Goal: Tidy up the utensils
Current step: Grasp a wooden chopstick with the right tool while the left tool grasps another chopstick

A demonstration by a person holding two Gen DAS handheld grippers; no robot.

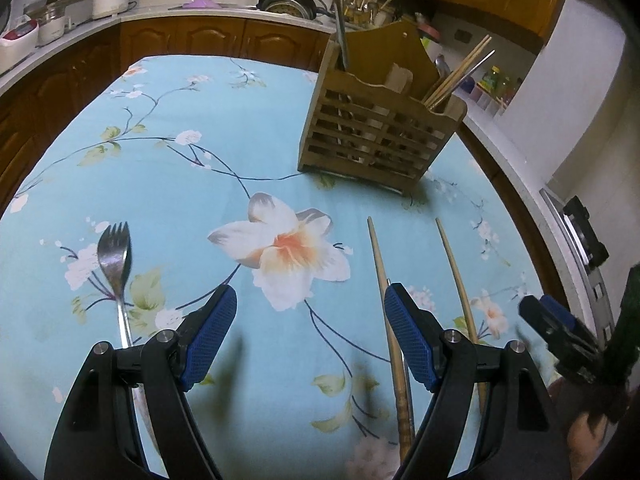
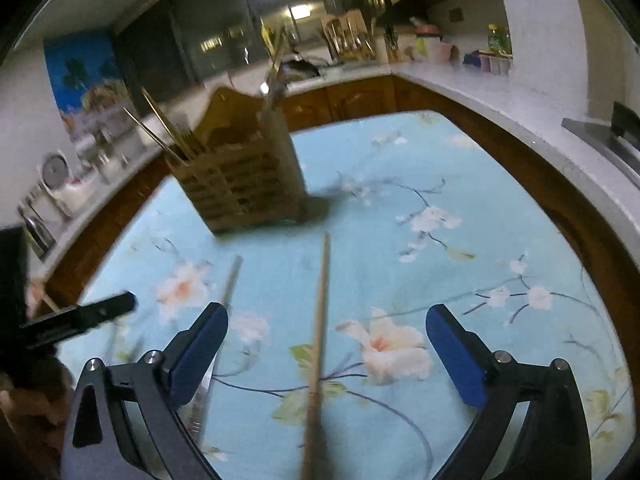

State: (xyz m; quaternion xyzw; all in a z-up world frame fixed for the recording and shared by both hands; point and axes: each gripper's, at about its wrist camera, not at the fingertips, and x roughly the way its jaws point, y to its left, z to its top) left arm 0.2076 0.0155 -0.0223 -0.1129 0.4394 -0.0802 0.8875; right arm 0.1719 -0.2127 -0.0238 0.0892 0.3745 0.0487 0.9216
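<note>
Kitchen table under a blue floral tablecloth [image 1: 168, 184], wood cabinets and a white counter wrapping round its far and side edges. Two wooden chopsticks lie flat on the cloth near the front: left chopstick [image 1: 380, 264] and right chopstick [image 1: 454, 264], apart, roughly parallel, tips toward the wooden utensil holder [image 1: 376, 136]. A metal piece shows just beside the left chopstick, too hidden to tell what. Spork [image 1: 115, 260] lies flat at the cloth's left, well apart from the chopsticks. Holder stands upright at the far side of the table, chopsticks and metal handles already in its compartments. Left gripper [image 1: 310, 300] fingers spread wide, holding nothing, over bare cloth between spork and left chopstick. Right gripper [image 2: 326, 316] fingers also spread wide, nothing pinched, right chopstick [image 2: 322, 300] lying between them on the cloth; contact cannot be told. Wide bare cloth on the left and middle; right wrist view blurred.
</note>
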